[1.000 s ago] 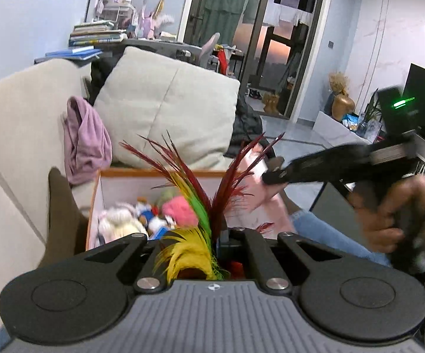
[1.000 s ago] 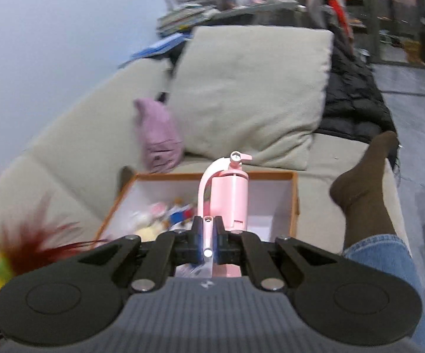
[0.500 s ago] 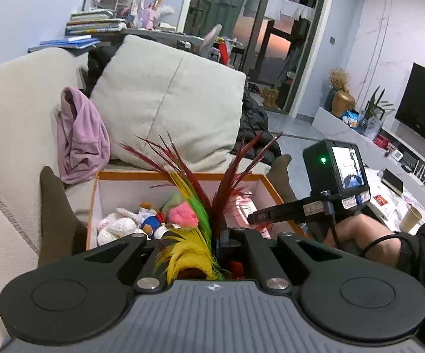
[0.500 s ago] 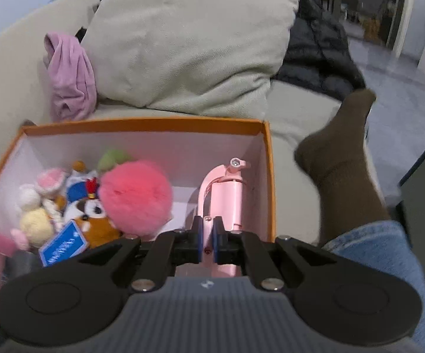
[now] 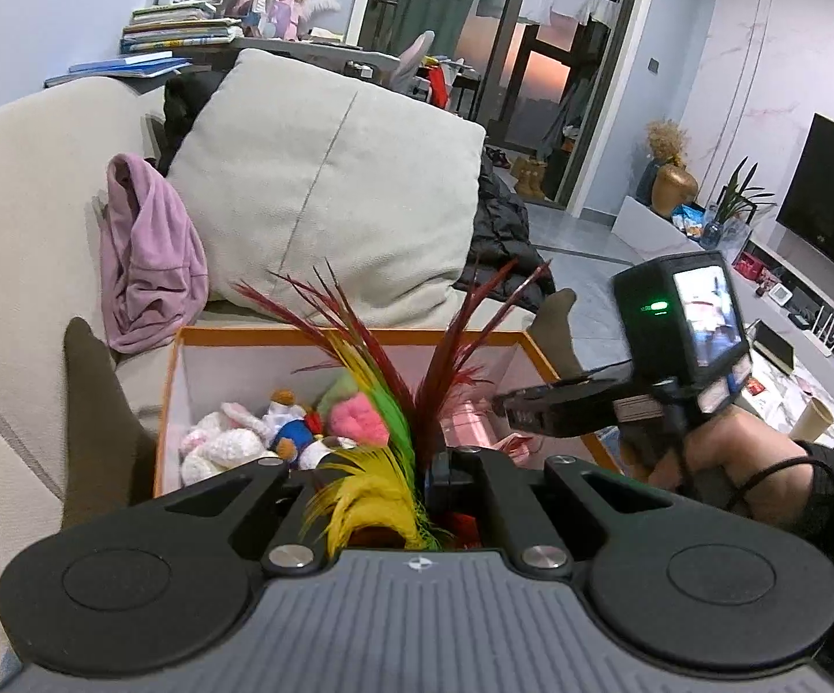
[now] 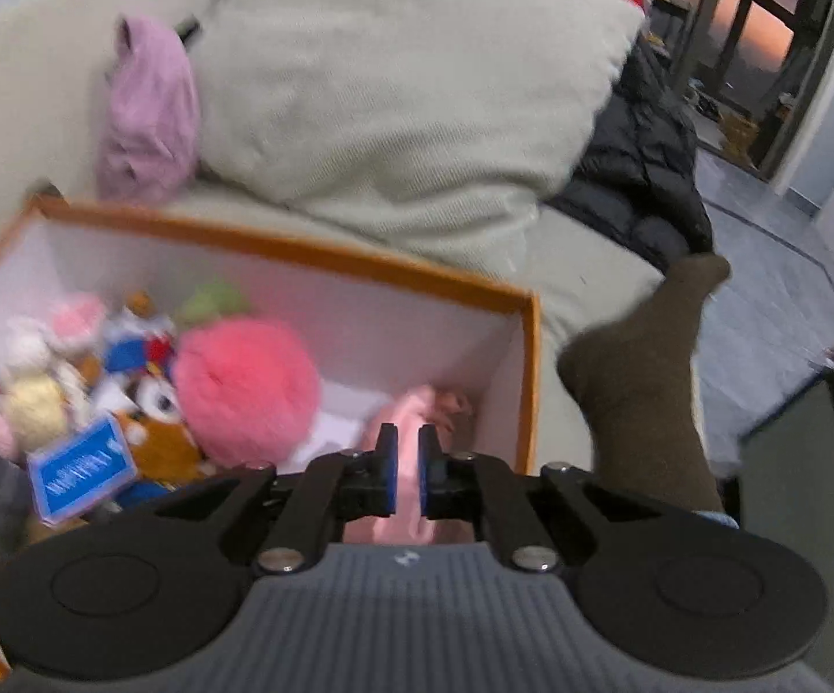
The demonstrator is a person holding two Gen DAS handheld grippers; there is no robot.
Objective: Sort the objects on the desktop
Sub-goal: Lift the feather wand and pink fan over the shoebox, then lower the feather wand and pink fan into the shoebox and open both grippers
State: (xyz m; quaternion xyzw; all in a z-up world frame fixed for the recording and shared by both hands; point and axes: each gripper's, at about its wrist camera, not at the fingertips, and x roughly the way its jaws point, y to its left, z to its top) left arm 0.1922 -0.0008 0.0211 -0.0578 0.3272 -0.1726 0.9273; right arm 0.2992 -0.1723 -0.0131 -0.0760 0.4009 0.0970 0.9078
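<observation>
An orange-rimmed white box (image 5: 353, 336) (image 6: 301, 251) stands on the sofa with several soft toys and a pink pompom (image 6: 246, 398) in it. My left gripper (image 5: 425, 479) is shut on a feather toy (image 5: 382, 398) with red, green and yellow plumes that stand up over the box's near edge. My right gripper (image 6: 408, 450) (image 5: 500, 404) reaches down into the box's right corner. Its blue pads are shut on a pink toy fire extinguisher (image 6: 417, 410), which lies low against the box floor and is blurred.
A large beige cushion (image 5: 330, 185) and a purple garment (image 5: 148, 260) lie behind the box. A person's feet in brown socks flank it (image 5: 93, 404) (image 6: 642, 369). A black jacket (image 6: 642, 167) lies to the right, and a blue card (image 6: 82, 465) rests among the toys.
My right gripper has come down into the box with the pink extinguisher, which was upright above the rim. The left gripper with the feathers has edged closer to the box.
</observation>
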